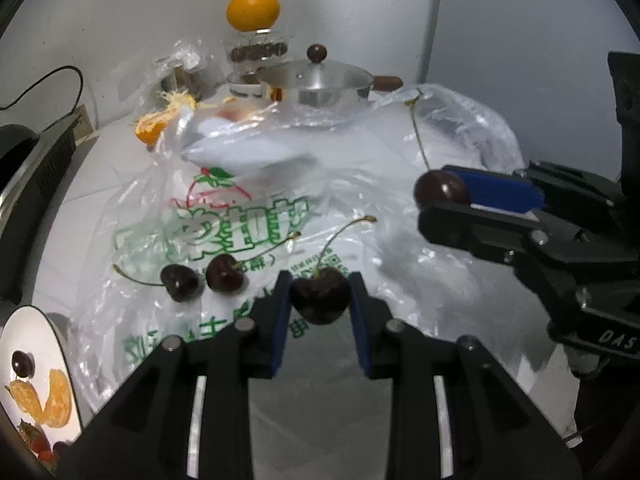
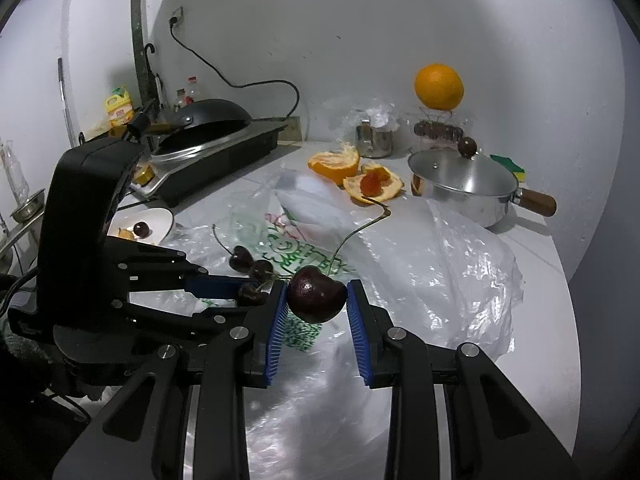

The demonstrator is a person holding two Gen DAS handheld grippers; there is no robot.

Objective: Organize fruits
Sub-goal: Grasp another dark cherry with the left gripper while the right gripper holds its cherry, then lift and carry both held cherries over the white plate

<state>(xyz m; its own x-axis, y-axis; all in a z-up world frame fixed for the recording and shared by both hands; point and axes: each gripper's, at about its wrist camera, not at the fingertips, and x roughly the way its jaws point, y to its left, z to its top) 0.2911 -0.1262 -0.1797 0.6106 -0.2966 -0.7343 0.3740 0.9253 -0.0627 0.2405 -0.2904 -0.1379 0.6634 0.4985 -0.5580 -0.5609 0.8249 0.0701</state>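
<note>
My left gripper (image 1: 319, 298) is shut on a dark cherry (image 1: 320, 300) with a long stem, just above the printed plastic bag (image 1: 224, 220). Two more cherries (image 1: 202, 280) lie on the bag to its left. My right gripper (image 2: 316, 300) is shut on another dark cherry (image 2: 316, 299) with a long stem. In the left wrist view the right gripper (image 1: 444, 196) holds that cherry (image 1: 440, 188) at the right. A white plate (image 1: 38, 364) at the lower left holds a cherry, orange segments and strawberries. It also shows in the right wrist view (image 2: 160, 220).
A steel pot (image 2: 468, 188) with a lid and wooden handle stands at the back. A whole orange (image 2: 439, 86) sits on a glass jar. Orange peels (image 2: 352, 172) lie near a metal cup (image 2: 374, 140). A stove with a black wok (image 2: 212, 128) stands at left.
</note>
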